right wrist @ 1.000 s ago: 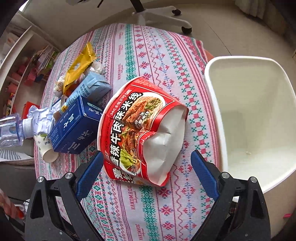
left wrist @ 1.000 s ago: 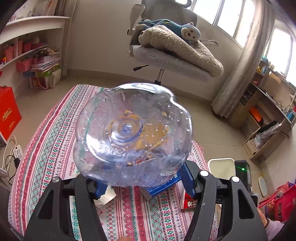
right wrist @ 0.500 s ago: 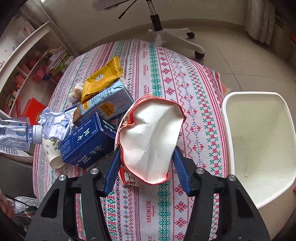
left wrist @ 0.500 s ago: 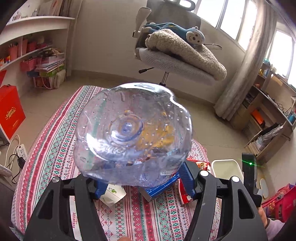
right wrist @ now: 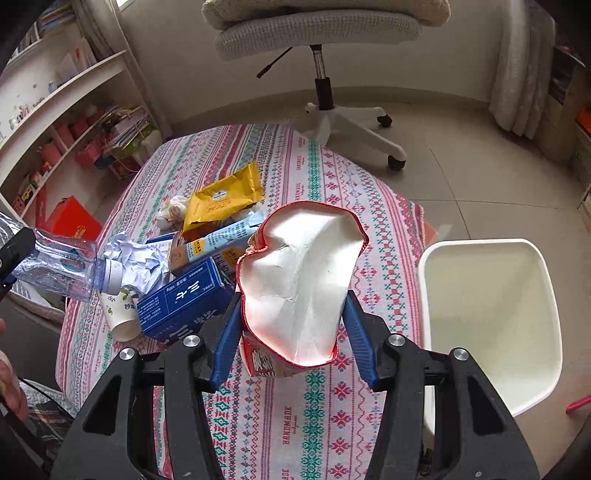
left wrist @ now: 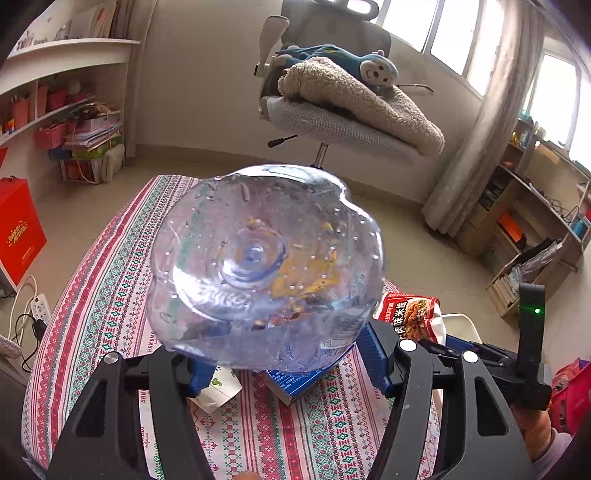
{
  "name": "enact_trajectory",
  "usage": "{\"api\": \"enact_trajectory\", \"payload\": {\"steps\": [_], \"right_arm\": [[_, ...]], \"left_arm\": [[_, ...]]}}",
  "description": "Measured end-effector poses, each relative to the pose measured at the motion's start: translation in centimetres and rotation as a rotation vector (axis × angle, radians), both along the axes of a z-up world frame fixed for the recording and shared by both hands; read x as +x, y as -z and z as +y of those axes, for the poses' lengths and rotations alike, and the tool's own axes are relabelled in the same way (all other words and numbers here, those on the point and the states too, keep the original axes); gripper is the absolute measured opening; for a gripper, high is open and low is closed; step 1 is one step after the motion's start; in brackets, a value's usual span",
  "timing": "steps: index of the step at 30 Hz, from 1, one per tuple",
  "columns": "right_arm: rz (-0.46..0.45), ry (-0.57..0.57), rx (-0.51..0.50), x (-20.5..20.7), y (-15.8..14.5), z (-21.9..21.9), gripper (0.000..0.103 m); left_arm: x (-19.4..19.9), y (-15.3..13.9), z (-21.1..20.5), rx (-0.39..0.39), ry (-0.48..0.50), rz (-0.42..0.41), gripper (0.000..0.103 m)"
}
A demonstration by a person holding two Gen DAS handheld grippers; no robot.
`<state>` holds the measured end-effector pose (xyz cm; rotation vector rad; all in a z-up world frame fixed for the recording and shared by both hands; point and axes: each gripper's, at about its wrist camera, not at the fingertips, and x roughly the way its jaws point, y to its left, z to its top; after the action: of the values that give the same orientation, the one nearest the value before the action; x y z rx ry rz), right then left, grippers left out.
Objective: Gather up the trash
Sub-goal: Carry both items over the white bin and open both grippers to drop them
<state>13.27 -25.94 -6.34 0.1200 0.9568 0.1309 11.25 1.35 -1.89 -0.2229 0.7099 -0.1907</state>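
My left gripper (left wrist: 284, 363) is shut on a clear plastic bottle (left wrist: 264, 266), whose base fills the left wrist view; the same bottle (right wrist: 59, 264) shows at the left edge of the right wrist view. My right gripper (right wrist: 291, 332) is shut on a crushed red noodle cup (right wrist: 299, 280) with a white inside, held above the patterned tablecloth (right wrist: 314, 406); that cup (left wrist: 410, 314) also appears at the right of the left wrist view. A white bin (right wrist: 491, 321) stands open to the right of the table.
On the cloth lie a blue box (right wrist: 184, 302), a light blue carton (right wrist: 218, 243), a yellow wrapper (right wrist: 221, 199), crumpled paper (right wrist: 136, 258) and a paper cup (right wrist: 118, 314). An office chair (right wrist: 321, 33) stands beyond the table, shelves (right wrist: 55, 122) at the left.
My right gripper closed on the red noodle cup and lifted it off the cloth, tipping its white inside toward the camera. The left gripper and its bottle stayed put.
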Motion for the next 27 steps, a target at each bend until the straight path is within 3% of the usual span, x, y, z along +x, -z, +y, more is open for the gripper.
{"api": "enact_trajectory", "payload": {"steps": [7,14,16,17,18,27], "right_arm": [[-0.021,0.142,-0.086,-0.9,-1.7,-6.3,0.05],[-0.048,0.3,-0.148,-2.5,-3.0,-12.9,0.053],[-0.071,0.354,-0.102,-3.2,-3.8,-15.0,0.063],[-0.091,0.387,-0.076,-3.7,-4.3,-16.0,0.079],[-0.117,0.422,-0.054,-4.1,-4.9,-17.0,0.087],[-0.247,0.619,0.061,-6.4,-7.5,-22.3,0.093]], "left_arm": [[0.6,0.0,-3.8,-0.007,0.078,0.03,0.064],[1.3,-0.5,-11.3,-0.03,0.199,0.04,0.064],[1.5,-0.3,-13.6,-0.037,0.232,0.051,0.064],[1.6,-0.1,-14.8,-0.043,0.249,0.059,0.064],[1.7,0.0,-15.9,-0.049,0.266,0.068,0.064],[2.5,1.0,-25.1,-0.042,0.407,0.122,0.064]]}}
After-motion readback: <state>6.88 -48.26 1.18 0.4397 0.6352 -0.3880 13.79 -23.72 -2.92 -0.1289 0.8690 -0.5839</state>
